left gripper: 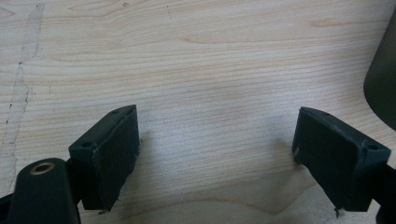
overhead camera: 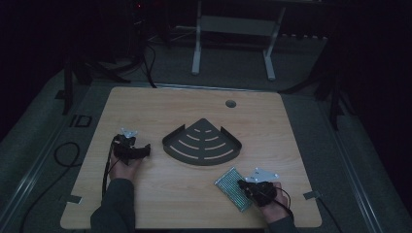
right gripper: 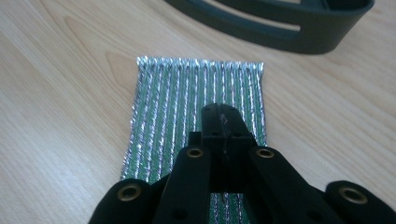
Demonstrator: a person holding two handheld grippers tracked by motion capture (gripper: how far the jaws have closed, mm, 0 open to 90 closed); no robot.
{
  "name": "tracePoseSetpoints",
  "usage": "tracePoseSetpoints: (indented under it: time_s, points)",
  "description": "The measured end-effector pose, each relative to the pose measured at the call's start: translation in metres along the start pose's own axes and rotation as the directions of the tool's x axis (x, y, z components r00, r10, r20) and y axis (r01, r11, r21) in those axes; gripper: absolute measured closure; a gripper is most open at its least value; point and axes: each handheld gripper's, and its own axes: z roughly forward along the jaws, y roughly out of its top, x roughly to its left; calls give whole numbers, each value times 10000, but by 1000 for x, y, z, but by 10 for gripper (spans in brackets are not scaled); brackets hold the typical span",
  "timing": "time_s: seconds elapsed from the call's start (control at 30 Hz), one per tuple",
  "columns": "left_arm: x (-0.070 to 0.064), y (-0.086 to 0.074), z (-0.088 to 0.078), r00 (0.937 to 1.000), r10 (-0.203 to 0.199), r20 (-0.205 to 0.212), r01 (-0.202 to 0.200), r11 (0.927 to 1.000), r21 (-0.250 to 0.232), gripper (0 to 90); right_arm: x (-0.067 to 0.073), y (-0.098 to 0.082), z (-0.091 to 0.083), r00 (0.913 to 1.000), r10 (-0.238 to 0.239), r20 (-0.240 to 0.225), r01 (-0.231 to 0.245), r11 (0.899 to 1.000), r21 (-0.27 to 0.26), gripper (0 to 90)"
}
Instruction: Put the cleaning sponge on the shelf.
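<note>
1 green foil pad (overhead camera: 233, 188), 1 dark corner tray (overhead camera: 204, 144), 2 grippers: left gripper (overhead camera: 141, 151), right gripper (overhead camera: 243, 184).

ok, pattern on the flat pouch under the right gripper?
Pouch: silver and green lengthwise stripes; clearest in right gripper view.

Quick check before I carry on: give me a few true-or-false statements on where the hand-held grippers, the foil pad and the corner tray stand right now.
1. The right hand-held gripper has its jaws shut over the green and silver foil pad. True.
2. The left hand-held gripper is clamped on the dark corner tray. False: its jaws stand wide open over bare table, with nothing between them.
3. The foil pad lies inside the corner tray. False: it lies flat on the table in front of the tray.
4. The corner tray sits near the middle of the table, between the two hands. True.
</note>
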Motion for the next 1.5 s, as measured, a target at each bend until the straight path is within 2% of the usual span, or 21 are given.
tracePoseSetpoints:
  time_s: [0.1, 0.27, 0.67, 0.83, 1.03, 1.1, 1.2, 1.37, 1.5]
  points:
    - [0, 0, 0, 10000, 0, 0, 0, 10000, 0, 153, -7, -4, 5, 9994, 350, -15, -349, 9992, 185, 898]
    - [0, 0, 0, 10000, -2, -1, 2, 10000, 0, 153, -18, -5, 5, 9984, 494, 267, -499, 9985, 210, 898]
    - [0, 0, 0, 10000, -2, -3, 2, 10000, 3, 153, -46, -5, 5, 9957, 526, 766, -549, 9981, 291, 897]
    - [0, 0, 0, 10000, -4, -4, 4, 10000, 3, 153, -53, -5, 6, 9964, 368, 769, -393, 9987, 318, 897]
    - [0, 0, 0, 10000, -6, -3, 6, 10000, 1, 153, -53, -2, 7, 9974, 146, 711, -184, 9984, 534, 888]
    - [0, 0, 0, 10000, -5, -4, 5, 10000, 1, 153, -56, 1, 5, 9981, 320, 520, -341, 9986, 393, 817]
    - [0, 0, 0, 10000, -9, -6, 9, 10000, 0, 153, -60, 5, 2, 9981, 433, 430, -447, 9984, 339, 787]
    - [0, 0, 0, 10000, -8, -7, 8, 10000, 1, 153, -70, 15, -1, 9985, 387, 387, -412, 9970, 660, 774]
    - [0, 0, 0, 10000, -8, -6, 8, 10000, 1, 153, -76, 21, 0, 9991, 28, 429, -82, 9921, 1254, 780]
